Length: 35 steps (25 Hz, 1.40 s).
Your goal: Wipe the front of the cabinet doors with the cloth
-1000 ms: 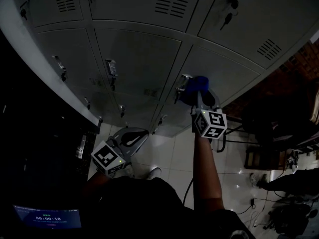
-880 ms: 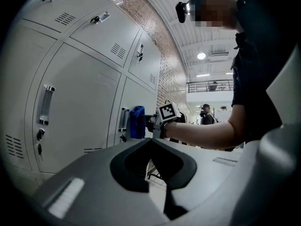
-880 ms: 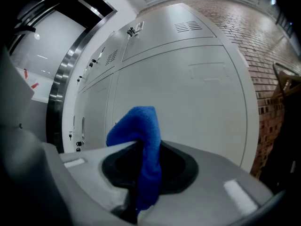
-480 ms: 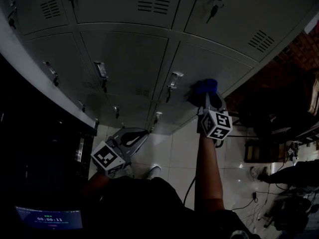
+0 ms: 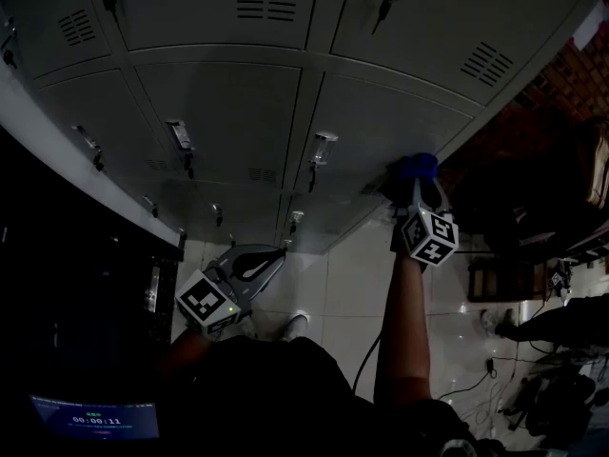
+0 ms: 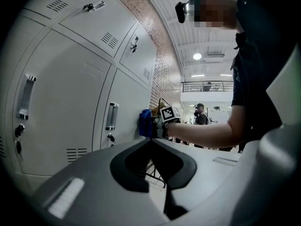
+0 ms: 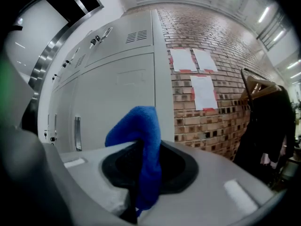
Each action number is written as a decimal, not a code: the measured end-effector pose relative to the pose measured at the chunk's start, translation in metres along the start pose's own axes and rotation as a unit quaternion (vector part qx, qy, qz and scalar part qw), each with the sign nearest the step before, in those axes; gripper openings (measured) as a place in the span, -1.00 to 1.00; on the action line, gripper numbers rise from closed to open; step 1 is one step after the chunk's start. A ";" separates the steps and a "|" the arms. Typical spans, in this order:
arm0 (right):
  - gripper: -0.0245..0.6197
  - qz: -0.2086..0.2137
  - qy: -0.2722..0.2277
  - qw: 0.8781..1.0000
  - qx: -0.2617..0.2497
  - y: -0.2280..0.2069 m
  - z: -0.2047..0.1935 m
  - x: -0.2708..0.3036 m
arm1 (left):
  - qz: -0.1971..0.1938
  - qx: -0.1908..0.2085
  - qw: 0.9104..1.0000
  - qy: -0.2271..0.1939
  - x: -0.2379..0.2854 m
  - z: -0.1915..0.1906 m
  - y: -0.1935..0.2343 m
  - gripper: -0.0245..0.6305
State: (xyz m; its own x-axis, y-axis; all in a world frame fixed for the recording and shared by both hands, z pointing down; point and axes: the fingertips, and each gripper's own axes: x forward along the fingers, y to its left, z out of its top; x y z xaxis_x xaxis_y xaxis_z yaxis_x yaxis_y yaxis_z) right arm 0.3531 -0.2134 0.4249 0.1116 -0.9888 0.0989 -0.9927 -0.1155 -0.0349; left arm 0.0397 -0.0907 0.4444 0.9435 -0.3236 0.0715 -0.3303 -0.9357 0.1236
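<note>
At the right edge of the cabinet doors (image 5: 376, 127), right tongs (image 5: 419, 188) clenched the blue cloth (image 7: 143, 140), left tongs (image 5: 271, 253) hung closed, empty, below them; wiping pressure could drag the cloth loose.

Locker hall: metal lockers (image 5: 224, 112), brick wall (image 7: 235, 32)

Head cam is looking steeply down the locker doors (image 5: 238, 112) to the floor tiles (image 5: 333, 284). Cam on left claw (image 6: 151, 140) is facing along those doors, catching the right claw (image 6: 152, 126) and cloth (image 6: 144, 123) mid-range. Right cam is sitting close against the same doors.
</note>
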 end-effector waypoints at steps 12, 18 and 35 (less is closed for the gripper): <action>-0.71 -0.027 0.000 0.999 0.027 -0.011 -0.013 -0.013 | 0.004 -0.004 1.000 0.004 -0.006 -0.006 -0.006 -0.93; -0.71 0.042 0.001 0.999 0.021 0.057 -0.033 -0.022 | 0.009 -0.005 1.000 0.002 -0.017 -0.006 -0.005 -0.93; -0.71 0.188 0.034 0.982 -0.002 0.203 -0.062 0.016 | 0.050 -0.010 0.999 0.003 -0.060 -0.015 0.012 -0.93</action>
State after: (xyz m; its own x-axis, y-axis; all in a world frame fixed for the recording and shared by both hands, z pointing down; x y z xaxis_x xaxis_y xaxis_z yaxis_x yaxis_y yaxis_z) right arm 0.1509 -0.2466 0.4812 -0.2665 -0.9529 0.1450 -0.9631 0.2576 -0.0777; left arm -0.0213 -0.0810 0.4561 0.9059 -0.4138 0.0896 -0.4227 -0.8960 0.1358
